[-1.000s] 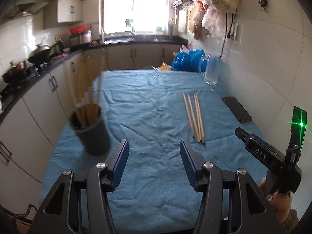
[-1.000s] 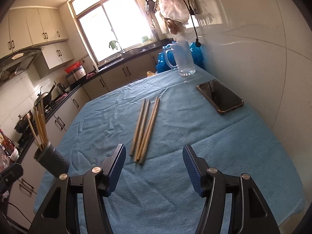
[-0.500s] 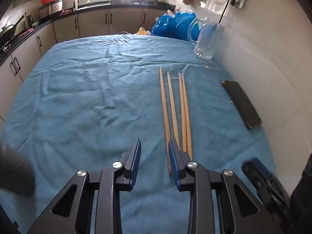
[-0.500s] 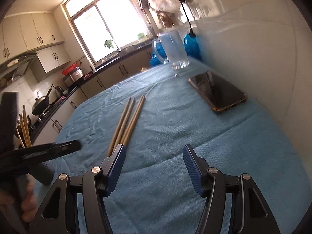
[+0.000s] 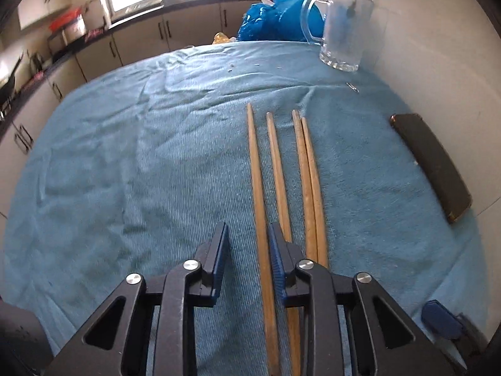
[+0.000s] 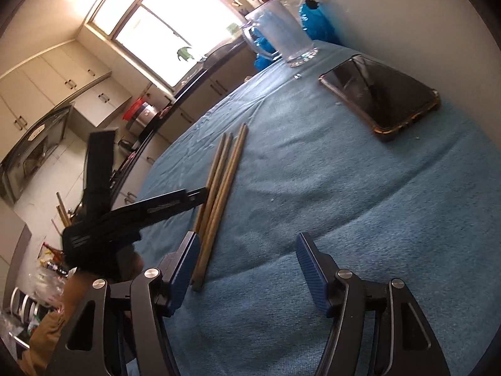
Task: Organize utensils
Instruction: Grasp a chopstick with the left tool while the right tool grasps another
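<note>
On the blue cloth (image 5: 131, 163) we see four chopsticks (image 5: 308, 188) lying side by side, running lengthwise away from us toward the glass mug (image 5: 343, 28). They are plain pale wood, long and slim, a little thicker at the near ends and tapering toward the far tips. The two on the right touch along most of their length; the other two lie apart from them with narrow gaps of cloth between.

Our left gripper (image 5: 247, 260) is low over the near ends of the sticks. Its jaws have just been closing and now stand narrow, with the leftmost chopstick (image 5: 256, 181) running between them. That stick sits against the right blue pad, while a strip of cloth shows between it and the left pad, so we read the jaws as not yet pinching it, though the fisheye angle makes that hard to judge for sure. The second stick passes under the right finger.

Our right gripper (image 6: 247, 269) has its jaws spread, having just widened a little, with only cloth between them. Its left pad is just beside the near ends of the sticks. From this view the left gripper (image 6: 200, 192) reaches in from the left, its tip at the chopsticks (image 6: 224, 181).

A dark phone (image 6: 380, 94) lies flat on the cloth to the right, near the wall, well apart from the sticks.
</note>
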The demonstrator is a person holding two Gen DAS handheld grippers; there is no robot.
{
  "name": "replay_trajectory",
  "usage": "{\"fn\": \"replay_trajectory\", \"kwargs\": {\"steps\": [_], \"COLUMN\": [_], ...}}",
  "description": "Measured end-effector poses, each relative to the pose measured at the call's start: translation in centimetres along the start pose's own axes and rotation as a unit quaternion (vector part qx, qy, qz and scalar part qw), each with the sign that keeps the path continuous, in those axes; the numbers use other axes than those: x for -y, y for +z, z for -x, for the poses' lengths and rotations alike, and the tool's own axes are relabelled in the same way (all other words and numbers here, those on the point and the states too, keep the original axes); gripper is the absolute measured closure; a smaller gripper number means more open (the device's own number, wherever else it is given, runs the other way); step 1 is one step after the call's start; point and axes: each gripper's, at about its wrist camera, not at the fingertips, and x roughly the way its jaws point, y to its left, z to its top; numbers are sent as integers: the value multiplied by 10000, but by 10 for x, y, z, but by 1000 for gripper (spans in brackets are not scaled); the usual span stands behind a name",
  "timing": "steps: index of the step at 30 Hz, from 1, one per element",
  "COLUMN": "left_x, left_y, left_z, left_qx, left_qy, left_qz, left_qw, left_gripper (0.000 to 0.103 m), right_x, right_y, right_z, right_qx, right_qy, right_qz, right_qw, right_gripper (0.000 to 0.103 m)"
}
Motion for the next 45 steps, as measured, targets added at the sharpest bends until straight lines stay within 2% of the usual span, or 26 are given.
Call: {"fn": "replay_trajectory", "kwargs": {"steps": [2, 3, 8, 14, 17, 20, 22, 24, 25, 27, 28, 33, 38, 42, 45], "left_x": [0, -1, -17, -56, -71, -78, -80, -80, -80, -82, -84, -98, -102, -102, -100], "left_y": [4, 7, 3, -42, -67, -81, -86, -90, -92, -95, -95, -96, -97, -97, -97], "left_z": [-2, -3, 2, 32, 47, 53, 55, 57, 57, 56, 56, 55, 54, 56, 56], "left_qx": [-42, -90, -155, -321, -206, -1, 137, 287, 371, 506, 523, 559, 580, 577, 576], "left_qy": [24, 26, 45, -56, -149, -250, -313, -363, -393, -460, -529, -925, -1072, -1014, -959], "left_qz": [15, 74, 456, 937, 1053, 1057, 1026, 982, 976, 1000, 1050, 1344, 1449, 1414, 1379], "left_qw": [10000, 9999, 9988, 9951, 9941, 9941, 9941, 9941, 9938, 9926, 9917, 9850, 9819, 9830, 9841], "left_gripper": [94, 96, 96, 96, 96, 96, 95, 95, 95, 95, 95, 95, 95, 95, 95], "right_x": [-1, -1, -3, -4, -7, -14, -31, -44, -51, -60, -65, -76, -77, -83, -84], "right_y": [0, -1, -2, 0, 0, 0, 0, 2, 5, 13, 20, 44, 53, 58, 65], "right_z": [-2, -3, -4, -6, -8, -11, -19, -28, -34, -46, -55, -97, -109, -115, -120], "right_qx": [-45, -58, -82, -95, -119, -186, -348, -541, -626, -716, -724, -934, -966, -1017, -1085], "right_qy": [20, 21, -21, -105, -179, -419, -856, -1010, -966, -1076, -1213, -1770, -2085, -2265, -2218], "right_qz": [48, 64, 96, 145, 216, 407, 802, 1070, 1121, 1221, 1312, 1624, 1798, 1946, 1815], "right_qw": [10000, 10000, 9999, 9998, 9995, 9981, 9925, 9876, 9870, 9841, 9812, 9662, 9565, 9489, 9519], "right_gripper": [32, 32, 32, 32, 31, 31, 31, 31, 34, 49, 61, 78, 80, 80, 80]}}
